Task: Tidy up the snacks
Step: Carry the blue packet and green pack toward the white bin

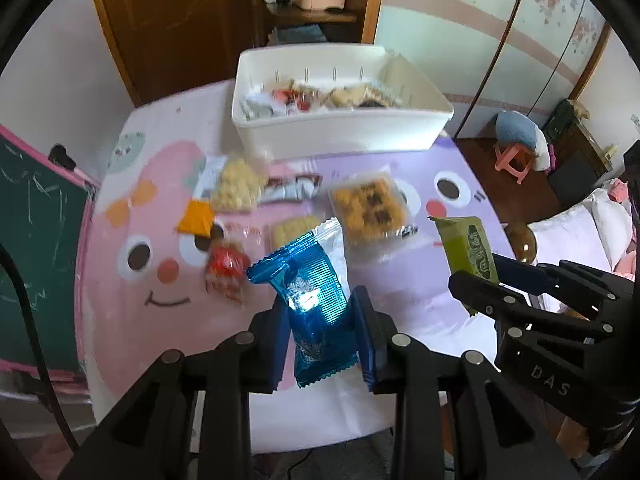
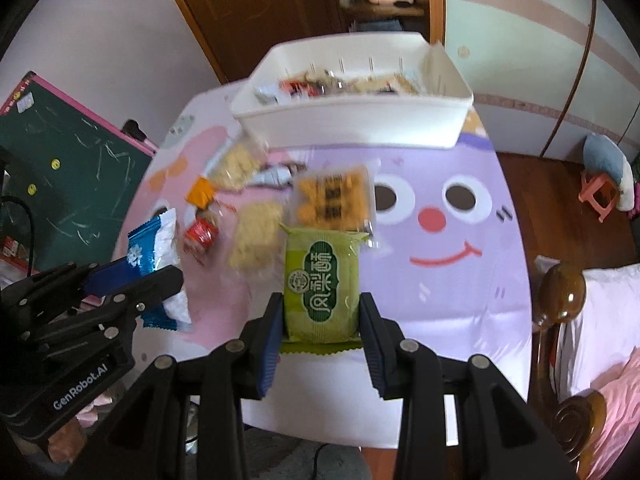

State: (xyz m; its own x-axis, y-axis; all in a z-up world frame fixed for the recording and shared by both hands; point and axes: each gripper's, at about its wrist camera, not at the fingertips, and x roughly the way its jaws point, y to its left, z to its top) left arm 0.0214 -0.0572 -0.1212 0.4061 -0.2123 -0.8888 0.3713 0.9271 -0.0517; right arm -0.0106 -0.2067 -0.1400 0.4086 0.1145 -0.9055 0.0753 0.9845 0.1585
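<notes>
My left gripper (image 1: 320, 312) is shut on a blue foil snack packet (image 1: 308, 280) and holds it above the table; the packet also shows in the right wrist view (image 2: 154, 252). My right gripper (image 2: 320, 312) is shut on a green snack packet (image 2: 320, 284), which also shows in the left wrist view (image 1: 468, 248). A white bin (image 1: 340, 128) at the table's far side holds several snacks; it also shows in the right wrist view (image 2: 352, 120). Several loose snacks lie between me and the bin: a clear-wrapped square cake (image 1: 370, 206), a pale cracker pack (image 2: 256, 240), a red packet (image 1: 226, 268).
The table has a pink and purple cartoon-face cloth (image 2: 440, 280). A green chalkboard (image 2: 68, 176) stands at the left. A bed (image 2: 600, 340) with a wooden post is at the right. A pink stool (image 1: 514, 160) and a wooden door (image 1: 176, 20) are behind.
</notes>
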